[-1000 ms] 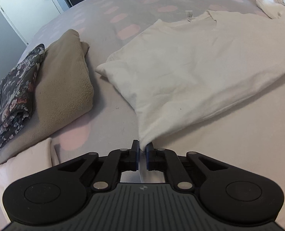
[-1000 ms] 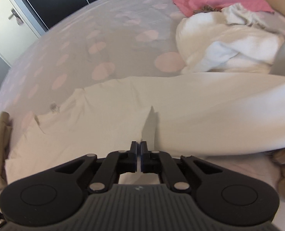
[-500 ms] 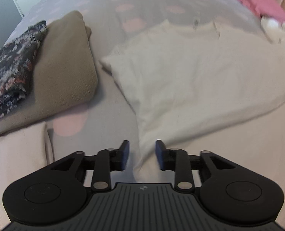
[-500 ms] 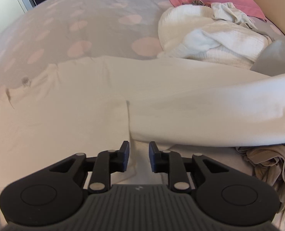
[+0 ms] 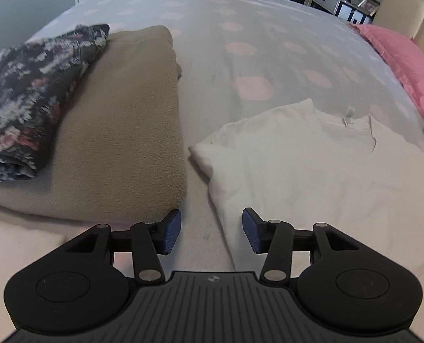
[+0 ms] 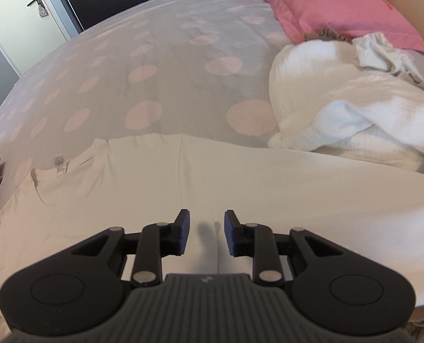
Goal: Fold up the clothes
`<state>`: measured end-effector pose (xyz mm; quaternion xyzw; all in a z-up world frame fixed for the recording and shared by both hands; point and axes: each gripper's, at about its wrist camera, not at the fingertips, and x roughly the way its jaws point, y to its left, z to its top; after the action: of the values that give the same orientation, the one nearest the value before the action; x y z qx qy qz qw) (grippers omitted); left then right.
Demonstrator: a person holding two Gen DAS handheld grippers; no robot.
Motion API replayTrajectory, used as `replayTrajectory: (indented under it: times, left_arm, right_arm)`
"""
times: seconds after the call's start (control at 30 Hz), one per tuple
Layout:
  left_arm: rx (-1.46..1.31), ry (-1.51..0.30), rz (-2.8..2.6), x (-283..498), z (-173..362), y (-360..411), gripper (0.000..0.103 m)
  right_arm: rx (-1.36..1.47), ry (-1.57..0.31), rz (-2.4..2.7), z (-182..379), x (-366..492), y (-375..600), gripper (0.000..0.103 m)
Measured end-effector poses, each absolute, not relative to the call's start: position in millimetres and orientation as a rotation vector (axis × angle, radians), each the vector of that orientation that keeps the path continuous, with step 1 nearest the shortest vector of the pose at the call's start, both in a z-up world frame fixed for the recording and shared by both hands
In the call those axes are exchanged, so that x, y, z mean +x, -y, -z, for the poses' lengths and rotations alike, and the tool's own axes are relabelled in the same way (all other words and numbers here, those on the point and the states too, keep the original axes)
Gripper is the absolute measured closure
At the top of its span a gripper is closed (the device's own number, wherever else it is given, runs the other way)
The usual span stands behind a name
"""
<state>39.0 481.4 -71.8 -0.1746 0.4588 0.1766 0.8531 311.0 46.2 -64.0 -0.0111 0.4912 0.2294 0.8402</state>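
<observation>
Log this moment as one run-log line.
phase: released after laying flat | left gripper: open, just opening | right gripper: open, just opening | white shirt: spread on bed

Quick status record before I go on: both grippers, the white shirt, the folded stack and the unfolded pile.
left gripper: open, jaws just opened, nothing between the pads
right gripper: open, jaws just opened, over the shirt
white shirt: released, flat on the bed, label at the collar showing
folded stack: tan fleece with floral garment resting on it
unfolded pile: white laundry by the pink pillow
</observation>
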Motion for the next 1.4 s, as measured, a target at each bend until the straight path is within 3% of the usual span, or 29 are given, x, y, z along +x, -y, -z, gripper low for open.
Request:
replayTrajectory:
  times: [0.17, 0.23, 0.27, 0.3, 0.33, 0.4, 0.73, 0.9, 1.03, 1.27, 1.4]
  left_arm:
    - [-0.398, -0.966, -0.380, 54.1, 86.7, -485.6, 0.061]
    - [-0.401, -0.956, -0.374, 57.9, 90.1, -485.7, 0.061]
    - [-0.411, -0.945, -0.375, 58.2, 91.3, -486.3, 0.068]
    - [-0.414, -0.930, -0.372, 57.8, 91.7, -486.5, 0.074]
    - [-0.410, -0.916, -0.361, 57.5, 91.5, -486.0, 0.091]
    - [-0.402, -0.889, -0.353, 55.8, 89.1, -485.2, 0.099]
    - [-0.321, -0.869, -0.426, 53.4, 83.2, -482.6, 0.100]
    - [-0.299, -0.902, -0.423, 52.4, 80.8, -480.9, 0.095]
    - [-0.241, -0.909, -0.411, 38.5, 68.9, -470.5, 0.089]
    - [-0.203, -0.968, -0.240, 8.9, 60.9, -436.6, 0.091]
    - [-0.122, -1.099, -0.217, 3.7, 82.4, -415.6, 0.091]
  right_arm:
    - [-0.034, -1.095, -0.470, 87.4, 319.9, -55.3, 0.072]
    - [-0.010, -1.107, -0.496, 90.4, 320.3, -55.9, 0.078]
    - [-0.001, -1.107, -0.506, 89.9, 319.8, -56.0, 0.094]
    - [0.007, -1.107, -0.514, 89.1, 319.3, -56.0, 0.100]
    - [0.001, -1.093, -0.518, 86.1, 318.1, -56.7, 0.101]
    - [-0.013, -1.059, -0.518, 79.4, 315.7, -57.4, 0.102]
    - [-0.061, -0.923, -0.486, 70.4, 310.9, -71.4, 0.100]
    - [-0.132, -0.881, -0.427, 69.9, 310.0, -71.4, 0.083]
    - [-0.089, -0.922, -0.475, 65.7, 302.0, -63.4, 0.083]
    - [-0.152, -1.014, -0.629, 64.9, 258.2, -72.5, 0.083]
    - [-0.242, -1.089, -0.640, 87.1, 241.3, -75.2, 0.083]
